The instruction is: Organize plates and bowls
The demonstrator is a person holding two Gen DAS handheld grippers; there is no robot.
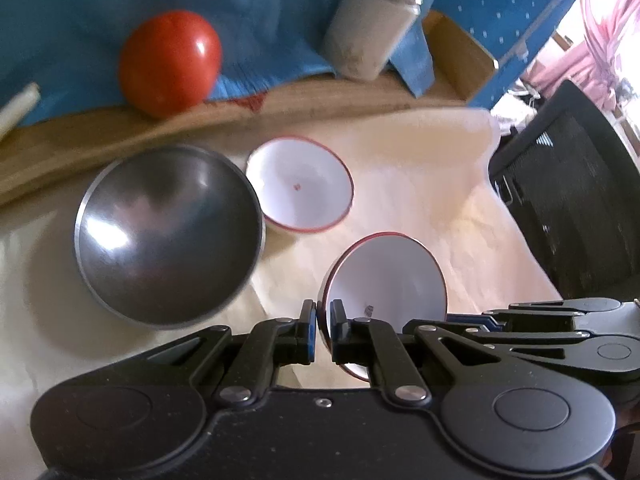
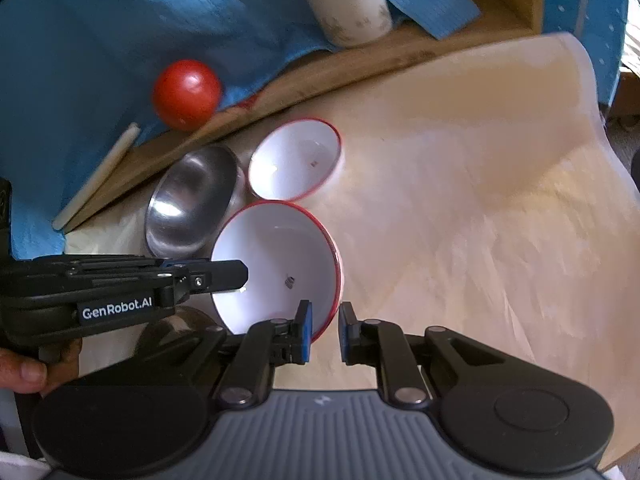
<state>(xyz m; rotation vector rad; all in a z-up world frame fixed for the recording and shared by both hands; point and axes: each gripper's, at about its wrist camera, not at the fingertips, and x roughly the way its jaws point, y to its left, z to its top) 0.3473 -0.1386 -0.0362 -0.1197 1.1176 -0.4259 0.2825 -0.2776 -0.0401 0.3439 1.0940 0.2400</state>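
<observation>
A white bowl with a red rim (image 1: 392, 276) (image 2: 280, 248) is tilted above the cream cloth, held at opposite sides of its rim. My left gripper (image 1: 324, 314) (image 2: 240, 276) is shut on the rim, with one finger inside the bowl. My right gripper (image 2: 324, 320) (image 1: 456, 318) is closed on the near rim, its left pad inside and its right pad outside. A second white red-rimmed bowl (image 1: 300, 184) (image 2: 296, 160) sits on the cloth beyond it. A steel bowl (image 1: 168, 236) (image 2: 192, 204) sits to the left, close beside the second bowl.
A red ball-like tomato (image 1: 170, 62) (image 2: 186, 94), a pale cylinder (image 1: 368, 28) (image 2: 344, 0) and a cream stick (image 2: 96, 176) lie on blue cloth and a wooden board (image 1: 120, 136) behind. A black chair (image 1: 568, 200) stands at the right. A hand (image 2: 24, 368) holds the left gripper.
</observation>
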